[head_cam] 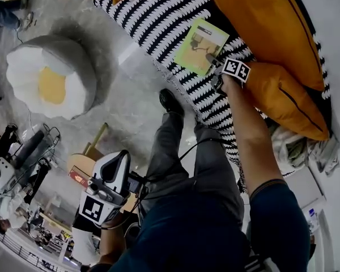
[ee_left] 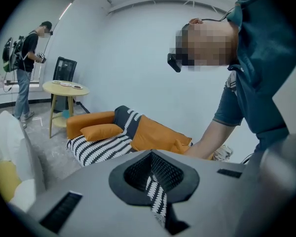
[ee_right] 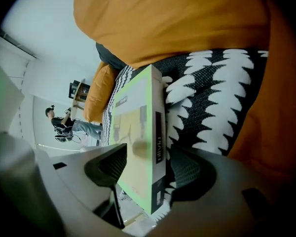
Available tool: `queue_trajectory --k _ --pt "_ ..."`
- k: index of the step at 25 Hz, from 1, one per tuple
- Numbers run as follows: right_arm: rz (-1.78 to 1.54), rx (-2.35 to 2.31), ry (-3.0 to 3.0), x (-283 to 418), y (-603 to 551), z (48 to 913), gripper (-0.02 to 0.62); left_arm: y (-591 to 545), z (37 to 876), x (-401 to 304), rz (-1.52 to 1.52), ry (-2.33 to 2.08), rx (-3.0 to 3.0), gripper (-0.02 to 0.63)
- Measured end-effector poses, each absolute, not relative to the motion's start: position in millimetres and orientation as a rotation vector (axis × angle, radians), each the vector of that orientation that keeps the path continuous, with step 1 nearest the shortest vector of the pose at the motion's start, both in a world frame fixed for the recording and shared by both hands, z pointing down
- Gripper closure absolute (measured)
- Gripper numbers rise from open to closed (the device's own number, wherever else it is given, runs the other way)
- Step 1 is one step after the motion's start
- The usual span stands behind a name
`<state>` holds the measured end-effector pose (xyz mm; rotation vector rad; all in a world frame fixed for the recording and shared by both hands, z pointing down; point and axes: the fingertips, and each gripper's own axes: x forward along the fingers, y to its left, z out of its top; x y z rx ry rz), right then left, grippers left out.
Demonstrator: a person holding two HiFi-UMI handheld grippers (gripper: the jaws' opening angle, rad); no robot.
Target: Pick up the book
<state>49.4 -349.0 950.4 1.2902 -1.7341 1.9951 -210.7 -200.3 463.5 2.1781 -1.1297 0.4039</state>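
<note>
A green-covered book (head_cam: 201,45) lies flat on the black-and-white striped sofa (head_cam: 153,16), beside a large orange cushion (head_cam: 266,27). My right gripper (head_cam: 212,59) reaches down to the book's near edge. In the right gripper view the book (ee_right: 138,132) stands between the jaws of the right gripper (ee_right: 143,164), dark spine towards the right pad. Striped fabric shows in a gap between spine and pad, so the jaws are open around it. My left gripper (head_cam: 118,162) hangs low at my left side, away from the sofa. Its jaws (ee_left: 153,177) are shut with nothing between them.
A second, smaller orange cushion (head_cam: 283,101) lies at the sofa's near right. A white-and-yellow pouf (head_cam: 51,75) sits on the grey floor to the left. Camera gear (head_cam: 11,169) stands at the lower left. Far off, a person (ee_left: 24,73) stands by a round table (ee_left: 64,88).
</note>
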Motion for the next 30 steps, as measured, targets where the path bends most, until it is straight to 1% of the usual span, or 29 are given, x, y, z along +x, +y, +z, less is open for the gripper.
queue_trajectory --k 7,18,27,30 --pt "1.994 1.264 -1.795 46.1 -351.1 962.0 0.324 -198.8 483.7 -213.1 0.406 -1.114 2.157 0.603" --pt "2.087 1.185 -1.915 43.3 -345.4 946.3 0.325 -188.8 490.1 -205.2 0.394 -1.117 2.134 0.603" --pt "2.017 1.179 -1.901 33.7 -346.4 959.1 0.328 -194.0 494.5 -208.1 0.366 -1.111 2.127 0.603" --pt "2.024 1.163 -1.937 30.3 -350.7 960.4 0.343 -198.5 504.2 -210.1 0.372 -1.123 2.103 0.603"
